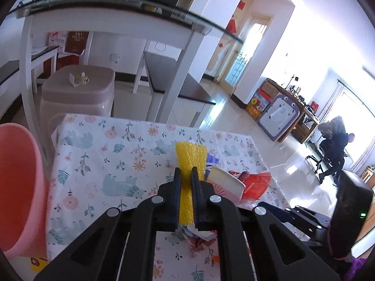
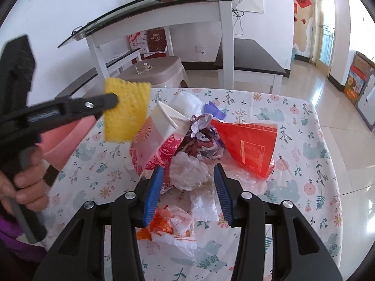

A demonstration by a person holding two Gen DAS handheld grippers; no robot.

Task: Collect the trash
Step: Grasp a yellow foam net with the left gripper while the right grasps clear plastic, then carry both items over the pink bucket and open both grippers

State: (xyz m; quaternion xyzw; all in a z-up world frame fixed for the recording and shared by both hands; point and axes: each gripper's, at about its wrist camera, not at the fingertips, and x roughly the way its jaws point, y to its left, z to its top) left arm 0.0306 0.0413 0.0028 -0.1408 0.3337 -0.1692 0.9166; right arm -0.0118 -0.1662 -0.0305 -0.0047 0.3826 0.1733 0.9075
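Observation:
My left gripper [image 1: 185, 173] is shut on a yellow foam net sleeve [image 1: 190, 158] and holds it above the floral tablecloth [image 1: 105, 154]. The right wrist view shows the same sleeve [image 2: 126, 110] lifted at the left of the trash pile, with the left gripper [image 2: 112, 100] clamped on it. My right gripper [image 2: 187, 171] is open, its blue pads on either side of a crumpled clear plastic wad [image 2: 188, 173] without touching it. The pile holds a white carton [image 2: 168, 119], a red bag [image 2: 248, 147] and crumpled paper [image 2: 201, 135]. A pink bin [image 1: 18, 187] stands at the table's left.
An orange-and-white plastic bag [image 2: 173, 224] and a white foam piece [image 2: 204, 208] lie near the table's front. Behind the table stand a beige plastic stool [image 1: 77, 93], a white glass-topped table [image 1: 112, 21] and dark benches [image 2: 248, 58]. Tiled floor lies to the right.

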